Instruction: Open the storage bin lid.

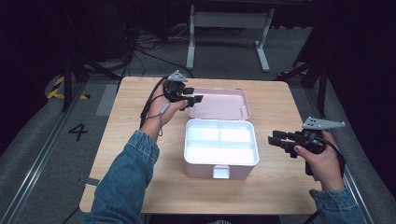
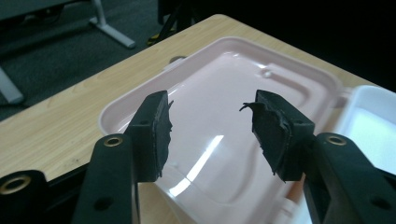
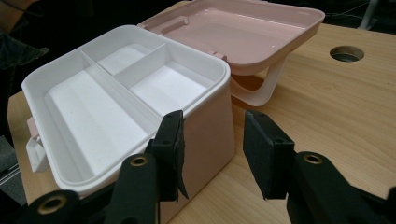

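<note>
A pink box point(image 1: 219, 171) stands in the middle of the wooden table point(image 1: 130, 144), with a white divided tray point(image 1: 220, 142) inside and its pink lid point(image 1: 224, 103) folded back flat behind it. My left gripper point(image 1: 196, 99) hovers open over the lid's left end; in the left gripper view it point(image 2: 210, 128) holds nothing above the lid's glossy inside point(image 2: 224, 84). My right gripper point(image 1: 275, 139) is open just right of the box, level with its rim. In the right gripper view it point(image 3: 212, 151) points at the box's near corner point(image 3: 210, 135), with the tray point(image 3: 102, 102) empty.
A white latch point(image 1: 221, 172) sits on the box's front wall. The box's pink handle point(image 3: 261, 91) hangs under the lid. A round cable hole point(image 3: 346, 53) is in the tabletop. A desk frame point(image 1: 229, 28) and cables lie on the floor beyond.
</note>
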The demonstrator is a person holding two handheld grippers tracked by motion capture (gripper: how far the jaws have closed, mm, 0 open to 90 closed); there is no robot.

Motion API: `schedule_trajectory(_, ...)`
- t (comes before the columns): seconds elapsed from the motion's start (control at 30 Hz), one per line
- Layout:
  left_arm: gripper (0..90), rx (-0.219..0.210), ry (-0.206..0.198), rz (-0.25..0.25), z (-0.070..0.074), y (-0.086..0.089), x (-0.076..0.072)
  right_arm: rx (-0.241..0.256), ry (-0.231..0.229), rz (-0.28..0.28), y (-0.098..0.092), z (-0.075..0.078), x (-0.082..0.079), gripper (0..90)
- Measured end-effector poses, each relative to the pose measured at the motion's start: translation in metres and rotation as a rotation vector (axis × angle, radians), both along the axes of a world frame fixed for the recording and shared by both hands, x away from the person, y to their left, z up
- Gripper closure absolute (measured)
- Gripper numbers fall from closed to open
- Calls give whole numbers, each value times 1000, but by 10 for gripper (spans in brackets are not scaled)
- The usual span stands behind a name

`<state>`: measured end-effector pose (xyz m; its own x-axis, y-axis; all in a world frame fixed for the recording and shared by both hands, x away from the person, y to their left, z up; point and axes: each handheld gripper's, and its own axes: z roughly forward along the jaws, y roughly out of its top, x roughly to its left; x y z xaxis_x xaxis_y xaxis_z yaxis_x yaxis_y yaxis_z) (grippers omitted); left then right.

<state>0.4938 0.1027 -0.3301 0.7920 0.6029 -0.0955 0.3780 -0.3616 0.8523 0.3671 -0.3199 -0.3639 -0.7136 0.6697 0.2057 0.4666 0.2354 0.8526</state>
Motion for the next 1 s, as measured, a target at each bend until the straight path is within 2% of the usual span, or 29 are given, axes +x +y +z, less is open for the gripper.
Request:
schedule_trajectory(0.07, 464, -13, -24, -20, 10, 3, -15, 0, -5, -3, 0, 1, 1, 586)
schedule_trajectory(0.1, 462, -14, -23, -28, 13, 5, -21, 1, -7, 0, 1, 3, 2, 580)
schedule_trajectory(0.27, 444, -3, -49, -68, 30, 20, -56, -7, -8, 5, 4, 6, 11, 557)
schedule_trajectory(0.4, 433, -4, -61, -70, 35, 36, -76, -16, -3, 7, 6, 6, 17, 552)
schedule_trajectory(0.47, 429, 17, -69, -53, 35, 47, -87, -19, 7, 4, 7, 6, 19, 550)
schedule_trajectory(0.57, 430, 73, -85, -30, 34, 59, -101, -24, 17, -3, 7, 4, 22, 548)
schedule_trajectory(0.63, 426, 69, -89, -28, 34, 63, -105, -26, 21, -5, 7, 4, 23, 545)
schedule_trajectory(0.67, 421, 68, -78, -16, 32, 70, -114, -28, 22, -5, 7, 4, 23, 541)
schedule_trajectory(0.73, 413, 94, -63, -7, 29, 77, -118, -28, 25, -9, 5, 4, 23, 531)
schedule_trajectory(0.8, 415, 133, -64, 15, 24, 83, -120, -30, 31, -17, 3, 3, 23, 524)
schedule_trajectory(0.87, 414, 176, -35, 25, 18, 89, -122, -36, 41, -24, 0, 2, 24, 517)
schedule_trajectory(1.0, 413, 203, -5, 37, 8, 101, -126, -10, 78, -33, -7, 0, 24, 515)
